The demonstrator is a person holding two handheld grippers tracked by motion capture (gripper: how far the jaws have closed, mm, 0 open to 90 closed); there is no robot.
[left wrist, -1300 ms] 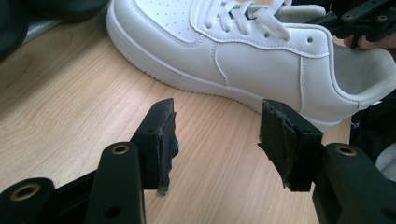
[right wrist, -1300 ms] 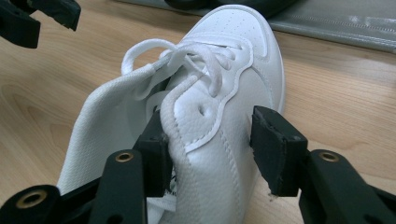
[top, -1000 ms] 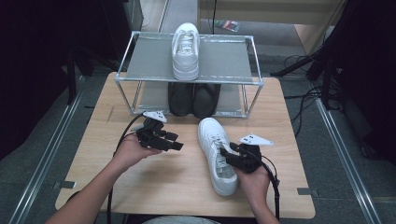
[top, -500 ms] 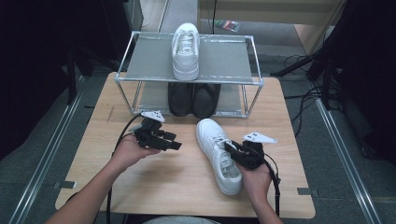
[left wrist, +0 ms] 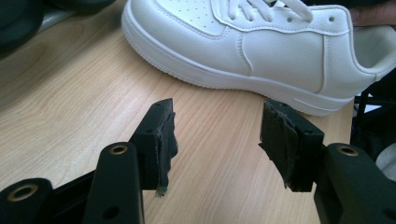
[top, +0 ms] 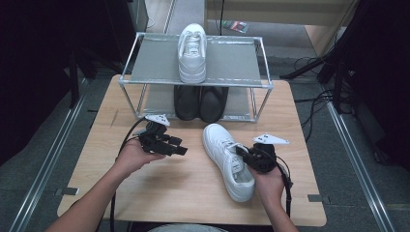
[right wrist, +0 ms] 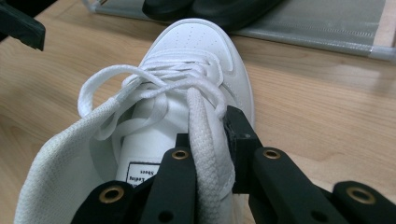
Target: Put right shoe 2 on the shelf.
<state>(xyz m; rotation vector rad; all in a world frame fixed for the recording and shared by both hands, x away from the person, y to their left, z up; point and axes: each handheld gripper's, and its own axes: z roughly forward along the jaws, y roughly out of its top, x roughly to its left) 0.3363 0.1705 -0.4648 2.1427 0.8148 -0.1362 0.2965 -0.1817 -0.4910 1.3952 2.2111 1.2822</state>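
A white sneaker lies on the wooden table, toe toward the rack. My right gripper has just been closing, and its jaws now clamp the padded side of the sneaker's collar, one jaw inside the shoe and one outside. In the right gripper view the laces and toe lie ahead. My left gripper is held in a hand left of the sneaker, apart from it and pointing at its side. Its jaws stand open with nothing between them, and the sneaker lies just beyond.
A metal two-shelf rack stands at the table's far side. A second white sneaker sits on its top shelf and a pair of black shoes on the lower one. Cables trail from both grippers toward the near edge.
The right gripper's jaws have shut on the sneaker's collar, and the sneaker has turned slightly. The left gripper has kept still and open.
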